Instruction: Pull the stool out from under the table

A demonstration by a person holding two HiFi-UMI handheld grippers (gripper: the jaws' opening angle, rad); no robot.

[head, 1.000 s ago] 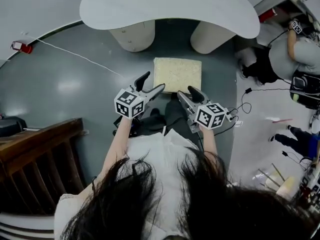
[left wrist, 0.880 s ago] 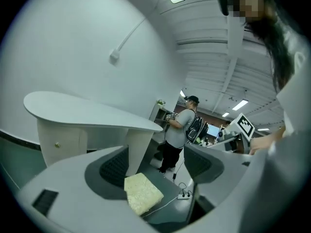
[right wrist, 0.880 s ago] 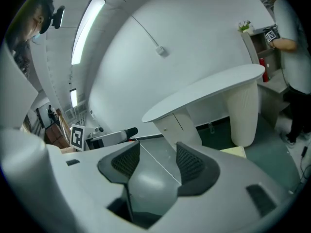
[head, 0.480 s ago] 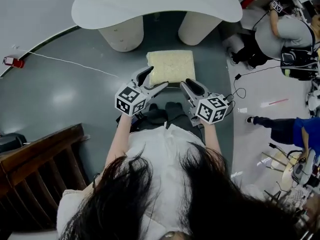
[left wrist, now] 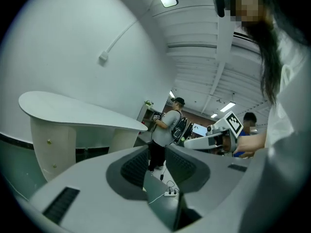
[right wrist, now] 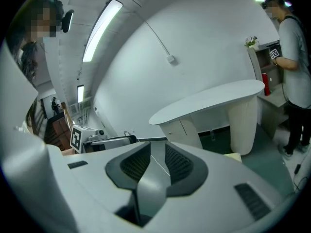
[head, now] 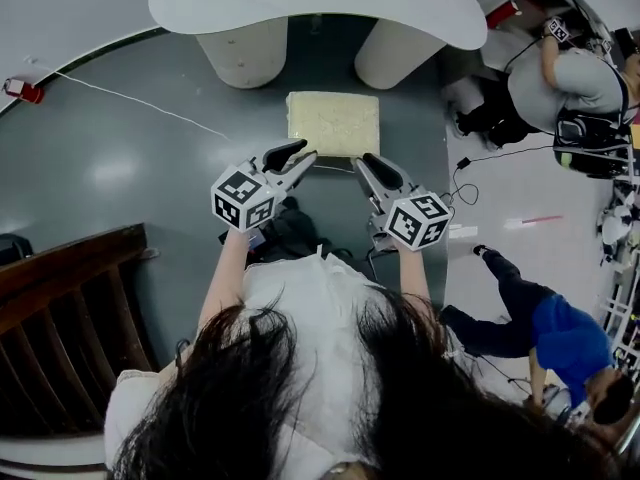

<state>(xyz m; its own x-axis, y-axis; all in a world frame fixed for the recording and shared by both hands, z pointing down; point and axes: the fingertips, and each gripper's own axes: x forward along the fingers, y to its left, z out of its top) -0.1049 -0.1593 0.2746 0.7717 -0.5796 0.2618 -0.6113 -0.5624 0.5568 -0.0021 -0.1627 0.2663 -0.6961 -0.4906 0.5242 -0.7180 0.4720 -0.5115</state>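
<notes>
A person in a white top (head: 300, 298) holds two grippers low over a dark grey floor (head: 120, 168). The left gripper (head: 298, 158) has its jaws closing, a narrow gap between them and nothing in it. The right gripper (head: 365, 161) is doing the same. Just past their tips stands the stool (head: 333, 123), its square cream seat out in front of the white table (head: 320, 3) beyond.

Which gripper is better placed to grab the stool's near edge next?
Left, marginally. The left gripper reaches the near-left corner of the stool, while the right gripper appears just short of the near edge. Both pairs of jaws are closing with nothing between them.
</notes>
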